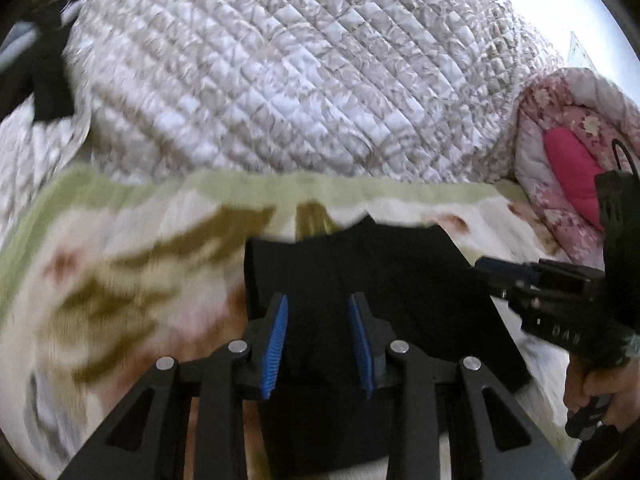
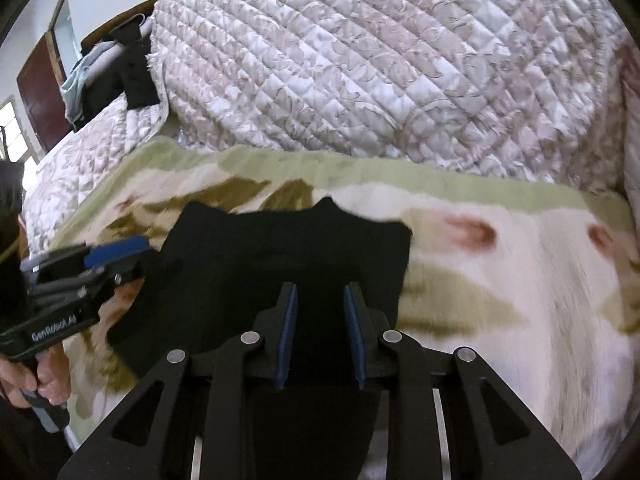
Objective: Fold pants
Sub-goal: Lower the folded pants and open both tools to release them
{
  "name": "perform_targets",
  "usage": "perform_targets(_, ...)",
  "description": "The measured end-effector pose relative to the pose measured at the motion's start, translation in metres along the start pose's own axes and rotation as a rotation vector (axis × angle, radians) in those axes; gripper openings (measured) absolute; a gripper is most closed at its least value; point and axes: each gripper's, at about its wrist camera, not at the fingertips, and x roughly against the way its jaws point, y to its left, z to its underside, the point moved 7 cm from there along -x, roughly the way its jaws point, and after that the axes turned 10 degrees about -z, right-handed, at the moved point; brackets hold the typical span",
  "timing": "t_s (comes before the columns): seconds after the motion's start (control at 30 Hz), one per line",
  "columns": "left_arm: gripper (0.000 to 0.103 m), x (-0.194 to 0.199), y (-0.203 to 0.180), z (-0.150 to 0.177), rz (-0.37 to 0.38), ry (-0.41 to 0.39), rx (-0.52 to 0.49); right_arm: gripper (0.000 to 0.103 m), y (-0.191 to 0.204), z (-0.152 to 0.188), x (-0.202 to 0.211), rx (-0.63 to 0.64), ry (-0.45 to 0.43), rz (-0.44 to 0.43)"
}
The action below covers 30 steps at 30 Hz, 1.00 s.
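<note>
The black pants (image 1: 360,264) lie folded into a short block on a cream and green flowered blanket (image 1: 120,264). They also show in the right wrist view (image 2: 256,256). My left gripper (image 1: 319,300) hovers over the near part of the pants with its blue-padded jaws apart and nothing between them. My right gripper (image 2: 320,290) hovers over the pants' right part, jaws apart and empty. The right gripper shows from the side in the left wrist view (image 1: 486,266), and the left one in the right wrist view (image 2: 132,250). The near end of the pants is hidden under the gripper bodies.
A quilted white and beige bedspread (image 2: 360,64) is heaped behind the blanket. A pink flowered quilt with a magenta patch (image 1: 568,168) lies at the right. Dark clothes (image 2: 132,76) hang over the bed frame at the far left, near a brown door (image 2: 36,100).
</note>
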Motion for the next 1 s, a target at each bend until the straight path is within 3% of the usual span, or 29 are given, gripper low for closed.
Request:
perform_targets(0.2,0.037,-0.061,0.013,0.000,-0.046,0.077,-0.003,0.022,-0.044,0.010,-0.039,-0.096,0.086,0.021)
perform_targets(0.3,0.038,-0.063,0.016,0.002,-0.037,0.071,0.017,0.022,-0.045,0.009,-0.037,-0.102,0.071,0.004)
perform_targets(0.5,0.037,-0.034,0.015,0.004,-0.087,0.069,0.036,0.025,-0.030,0.013,-0.011,-0.085,0.036,0.037)
perform_targets(0.67,0.037,0.006,0.006,0.015,-0.090,0.045,0.058,0.045,-0.002,0.023,0.020,-0.068,-0.014,0.018)
perform_targets(1.0,0.037,0.059,-0.007,0.061,-0.077,0.056,0.095,0.047,0.044,0.068,0.054,-0.019,-0.030,0.024)
